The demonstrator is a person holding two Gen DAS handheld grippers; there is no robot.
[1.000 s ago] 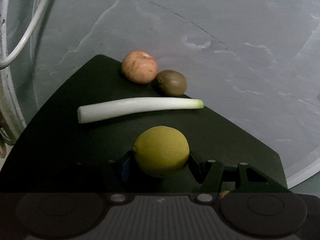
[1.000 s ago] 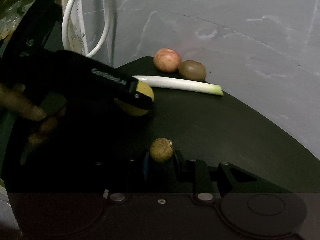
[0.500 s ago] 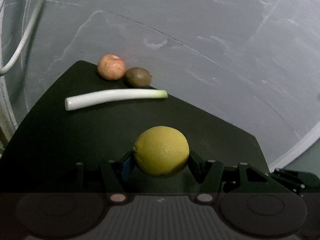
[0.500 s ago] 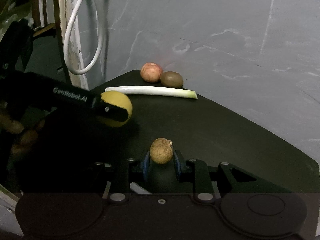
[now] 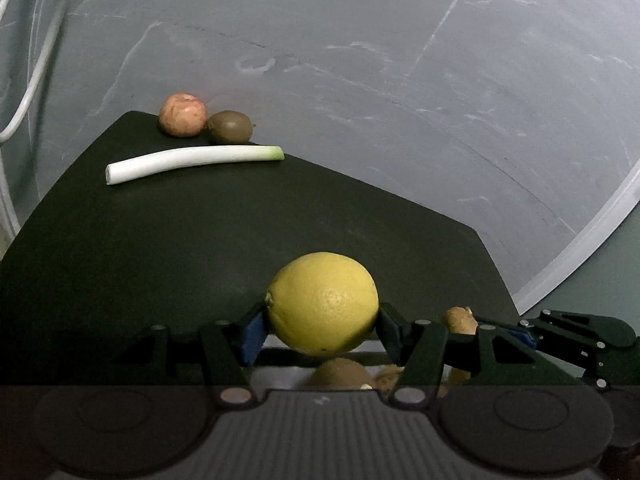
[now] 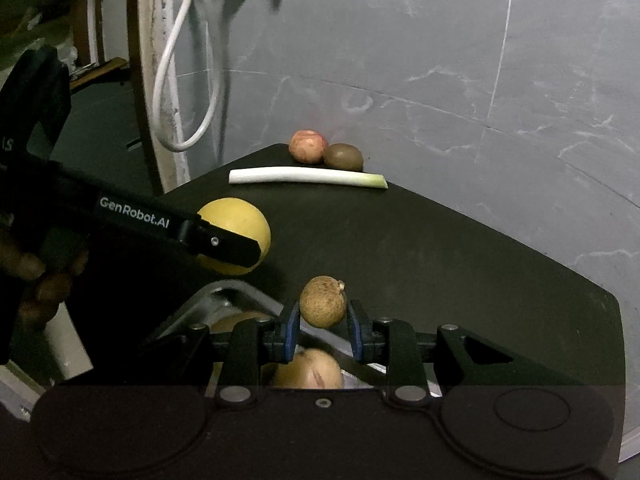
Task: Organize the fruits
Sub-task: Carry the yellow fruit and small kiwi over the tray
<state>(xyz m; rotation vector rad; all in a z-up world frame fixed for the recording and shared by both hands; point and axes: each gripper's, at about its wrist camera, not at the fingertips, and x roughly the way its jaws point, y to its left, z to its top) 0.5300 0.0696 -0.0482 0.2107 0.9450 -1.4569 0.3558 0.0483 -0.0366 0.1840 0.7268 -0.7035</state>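
Low in the left wrist view, the left gripper (image 5: 322,330) pinches a yellow lemon (image 5: 323,303) between its two blue-padded fingers, the fruit held clear of the black mat (image 5: 224,240) and tilted forward and down over it. Beneath the lemon, at the bottom centre of that frame, brownish fruits (image 5: 340,374) show partly behind the gripper body; what they are cannot be told. At lower right the right gripper (image 5: 476,326) reaches in from the side with a small brown fruit (image 5: 460,319) in its tips.

In the right wrist view, the right gripper (image 6: 323,330) is pressed tight on that small, rough-skinned brown fruit (image 6: 323,306), a stub of stem at its top. Just below it lies a metal tray (image 6: 236,294) holding a pale, reddish-streaked fruit (image 6: 310,370). At the left of this frame a person's hand (image 6: 36,276), fingers curled, grips the handle of the left gripper (image 6: 236,246), whose black finger crosses the lemon (image 6: 240,222) side-on.

Further up the mat, a white leek stalk (image 5: 192,163) lies crosswise. Beyond it, at the mat's far corner, a pinkish apple (image 5: 183,114) and a brown kiwi (image 5: 231,126) sit touching. Grey marbled flooring (image 5: 400,100) fills the upper frame, and a white cable (image 6: 176,92) loops at upper left in the right wrist view.
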